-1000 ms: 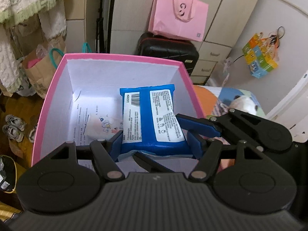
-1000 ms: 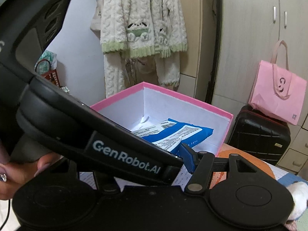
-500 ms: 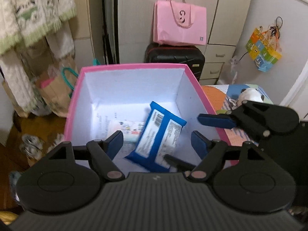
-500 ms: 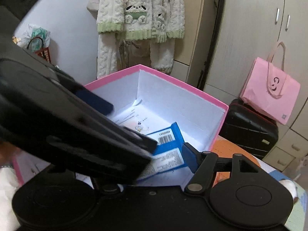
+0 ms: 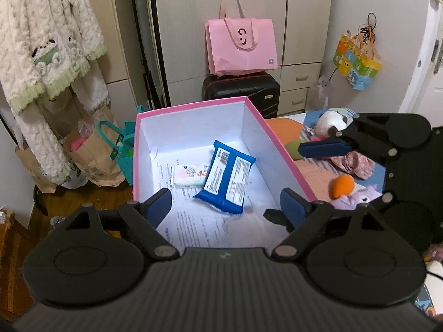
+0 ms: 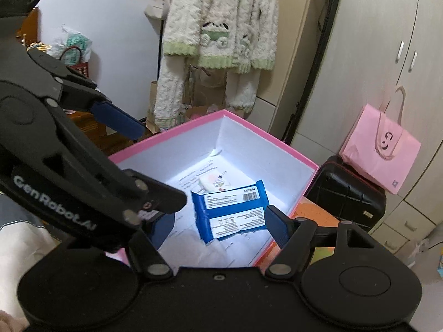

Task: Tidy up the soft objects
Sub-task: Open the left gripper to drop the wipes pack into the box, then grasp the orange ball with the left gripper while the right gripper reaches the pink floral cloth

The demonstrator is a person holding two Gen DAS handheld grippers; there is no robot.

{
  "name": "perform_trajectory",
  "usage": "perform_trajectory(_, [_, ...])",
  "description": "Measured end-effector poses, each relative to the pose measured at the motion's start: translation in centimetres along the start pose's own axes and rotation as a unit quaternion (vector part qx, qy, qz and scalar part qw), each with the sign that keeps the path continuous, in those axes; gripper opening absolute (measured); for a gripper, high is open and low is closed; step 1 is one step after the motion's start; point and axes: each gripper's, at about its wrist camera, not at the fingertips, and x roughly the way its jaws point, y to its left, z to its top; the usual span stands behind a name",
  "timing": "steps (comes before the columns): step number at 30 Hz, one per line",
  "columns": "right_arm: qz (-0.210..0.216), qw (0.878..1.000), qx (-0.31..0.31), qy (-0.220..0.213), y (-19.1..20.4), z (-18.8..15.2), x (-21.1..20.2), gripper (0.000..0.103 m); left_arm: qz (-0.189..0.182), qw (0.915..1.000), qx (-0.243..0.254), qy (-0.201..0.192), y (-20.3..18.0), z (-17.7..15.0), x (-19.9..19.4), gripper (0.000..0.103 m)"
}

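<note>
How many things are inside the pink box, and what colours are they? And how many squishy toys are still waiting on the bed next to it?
In the pink box:
Blue packs: 1, the blue wipes pack
White packs: 1, the small white tissue pack

On the bed beside it, as far as I can tell:
White plush: 1
Orange toy: 1
Purple plush: 1
Pink cloth thing: 1

Total: 6

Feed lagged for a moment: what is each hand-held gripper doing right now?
Left hand-held gripper: open, empty, jaws just opening above the blue pack.
Right hand-held gripper: open, empty, jaws just opening.
</note>
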Motion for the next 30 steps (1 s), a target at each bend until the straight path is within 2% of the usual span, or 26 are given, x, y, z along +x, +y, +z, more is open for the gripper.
perform_trajectory(7, [0.0,1.0,-0.013,-0.013,1.7,-0.9,-3.9,0.08,-0.002,0.9997,0.017,-0.016,-1.0,-1.8,-4.2,0.09])
perform_trajectory(12, [0.022,1.0,-0.004,-0.016,2.1,-2.2,-6.9,0.082,-0.014,0.9992,0.032,-0.021,-2.4,-3.3,-6.6,0.092])
perform_trajectory(15, [0.043,0.999,-0.003,-0.019,2.0,-3.6,-9.2,0.082,-0.032,0.9982,0.045,-0.021,-3.4,-4.4,-7.7,0.093])
perform_trajectory(20, [0.034,0.999,0.017,-0.024,1.8,-7.4,-12.1,0.082,-0.067,0.9959,0.06,0.01,-4.9,-6.6,-7.9,0.093])
perform_trajectory(24, [0.028,0.999,0.029,-0.03,1.1,-10.5,-14.4,0.082,-0.077,0.9933,0.086,0.005,-6.9,-7.8,-8.3,0.093])
perform_trajectory(30, [0.011,0.998,0.063,-0.027,-0.4,-14.5,-16.1,0.083,-0.117,0.9856,0.118,0.028,-11.1,-9.2,-6.3,0.093])
